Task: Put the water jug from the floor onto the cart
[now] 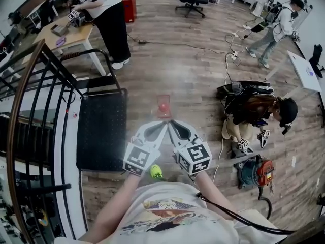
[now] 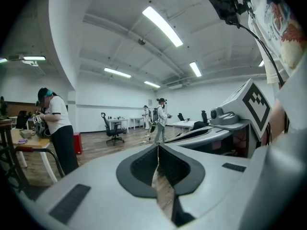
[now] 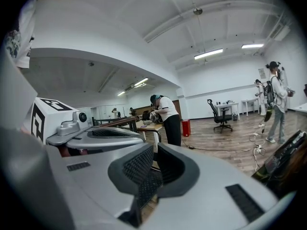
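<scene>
Left claw [image 1: 164, 124], right claw [image 1: 171, 123]: two, closed.

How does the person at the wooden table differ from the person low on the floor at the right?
The person at the table stands, bent over the tabletop; the person on the floor crouches low. The standing one wears a white top and black trousers; the crouched one a dark top and black cap. Both seem to have marker-cube grippers at hand.

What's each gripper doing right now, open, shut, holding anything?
Left gripper: shut, nothing between its jaws.
Right gripper: shut, nothing between its jaws.
</scene>
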`<state>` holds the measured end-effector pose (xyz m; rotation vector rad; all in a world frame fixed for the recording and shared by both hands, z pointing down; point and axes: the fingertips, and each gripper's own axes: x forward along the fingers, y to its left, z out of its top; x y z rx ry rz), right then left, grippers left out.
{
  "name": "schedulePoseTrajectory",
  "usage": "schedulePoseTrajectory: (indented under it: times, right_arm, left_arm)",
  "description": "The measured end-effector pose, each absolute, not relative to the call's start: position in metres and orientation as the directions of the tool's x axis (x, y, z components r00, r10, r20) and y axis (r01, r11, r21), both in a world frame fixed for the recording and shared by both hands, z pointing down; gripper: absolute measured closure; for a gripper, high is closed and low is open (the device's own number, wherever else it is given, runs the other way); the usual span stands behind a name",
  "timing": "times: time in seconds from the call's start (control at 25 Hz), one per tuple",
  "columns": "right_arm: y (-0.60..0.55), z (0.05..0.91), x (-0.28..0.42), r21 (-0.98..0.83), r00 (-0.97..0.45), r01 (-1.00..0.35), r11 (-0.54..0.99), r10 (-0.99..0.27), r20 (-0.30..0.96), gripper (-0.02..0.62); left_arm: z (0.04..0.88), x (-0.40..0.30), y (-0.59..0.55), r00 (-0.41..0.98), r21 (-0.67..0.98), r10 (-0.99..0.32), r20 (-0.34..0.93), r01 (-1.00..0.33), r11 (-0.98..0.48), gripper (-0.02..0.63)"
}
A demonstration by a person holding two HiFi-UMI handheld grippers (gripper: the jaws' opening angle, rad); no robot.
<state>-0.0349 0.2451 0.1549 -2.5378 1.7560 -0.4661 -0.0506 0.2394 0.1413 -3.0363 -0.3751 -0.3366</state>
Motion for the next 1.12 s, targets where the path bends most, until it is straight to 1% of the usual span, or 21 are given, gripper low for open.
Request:
schedulePoseTrajectory:
  times: [0.24,0.6,1.12]
  right_arm:
    - [0.241,0.167,-0.022,-0.191,0.315,-0.909,-0.37,-0.912,0.264,0.563]
    - [0.22,0.189,0.019,-0.193,0.263,-0.927,-0.323,-0.923,0.282,0.563]
    - [0.182,0.225,0.115,-0.214,0.159,-0.948,-0.237,-0.931,0.328,0.563]
  left_arm:
    - [0.153,-0.037,0.236,0.94,-0.017,0.251,0.229,0.262,-0.965,0.594]
    - [0.176,0.005,0.214,0.941,-0.01,0.21,0.265,0.22,-0.975,0.594]
    - [0.214,0.102,0.176,0.933,0.002,0.14,0.332,0.147,-0.989,0.592]
